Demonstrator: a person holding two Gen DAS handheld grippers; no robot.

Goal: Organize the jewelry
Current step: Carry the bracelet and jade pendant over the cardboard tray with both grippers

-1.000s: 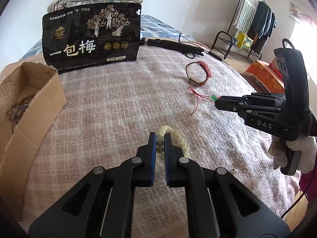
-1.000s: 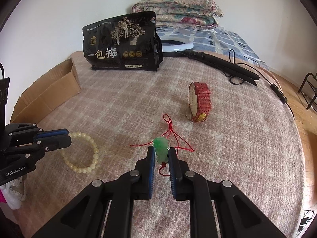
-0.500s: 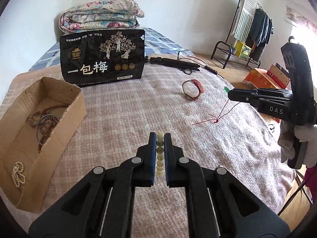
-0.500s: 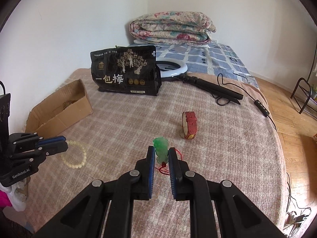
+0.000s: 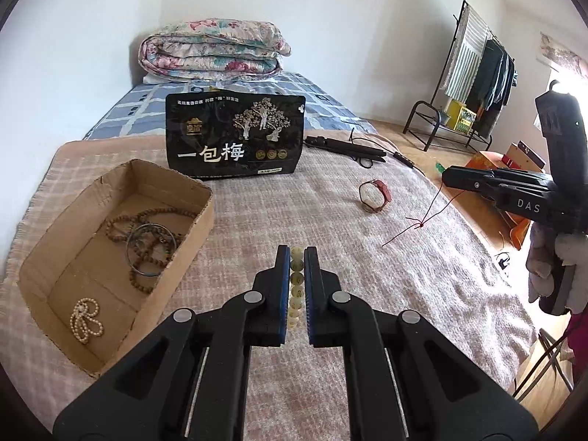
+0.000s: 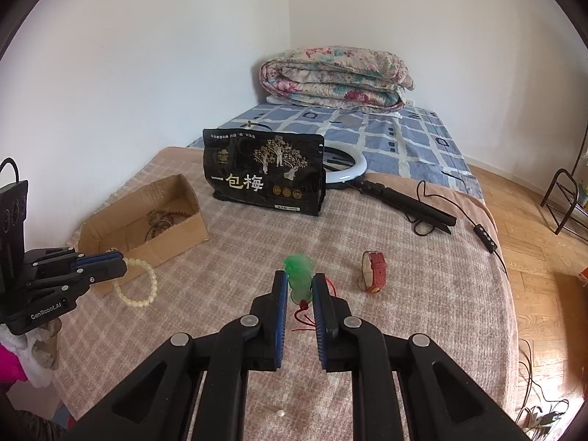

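While left gripper (image 5: 297,253) clamps bead bracelet (image 6: 141,286), right gripper (image 6: 299,279) pinches green pendant (image 6: 299,270).

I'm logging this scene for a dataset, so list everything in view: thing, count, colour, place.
cardboard box: 1, brown, left on the blanket
brown bead strands: in the box
metal bangle: 1, dark, in the box
pearl string: 1, white, box's near end
snack bag: 1, black, upright behind the box
watch: 1, red strap, mid-blanket
ring light: 1, white, behind the bag
folded quilt: 1, floral, far end
clothes rack: 1, black, right
blanket: 1, pink plaid
cream bead bracelet: 1, in left gripper, shut
green pendant: 1, red cord, in right gripper, shut
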